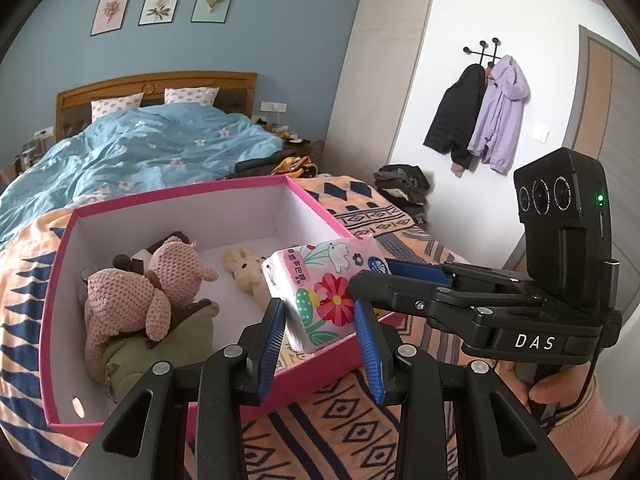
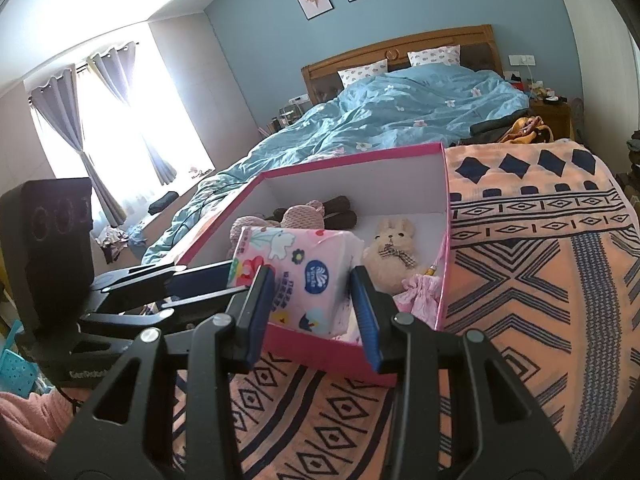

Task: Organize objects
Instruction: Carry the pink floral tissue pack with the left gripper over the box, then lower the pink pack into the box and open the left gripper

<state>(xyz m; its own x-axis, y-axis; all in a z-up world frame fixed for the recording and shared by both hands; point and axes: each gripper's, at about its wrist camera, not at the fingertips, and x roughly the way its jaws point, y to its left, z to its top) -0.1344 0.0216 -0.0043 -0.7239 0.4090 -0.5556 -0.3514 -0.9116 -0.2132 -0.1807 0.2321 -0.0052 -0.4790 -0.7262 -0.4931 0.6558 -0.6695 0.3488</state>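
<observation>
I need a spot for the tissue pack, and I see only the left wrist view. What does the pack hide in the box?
Observer: Behind the pack, a pink pouch lies in the box's near corner, on the right.
Operator: And the bunny, how does it lie?
Observer: The bunny lies face up beside the pouch, with a checked bow at its neck.
Operator: Where does the light come from?
Observer: From a bright window with grey curtains, left of the bed.
</observation>
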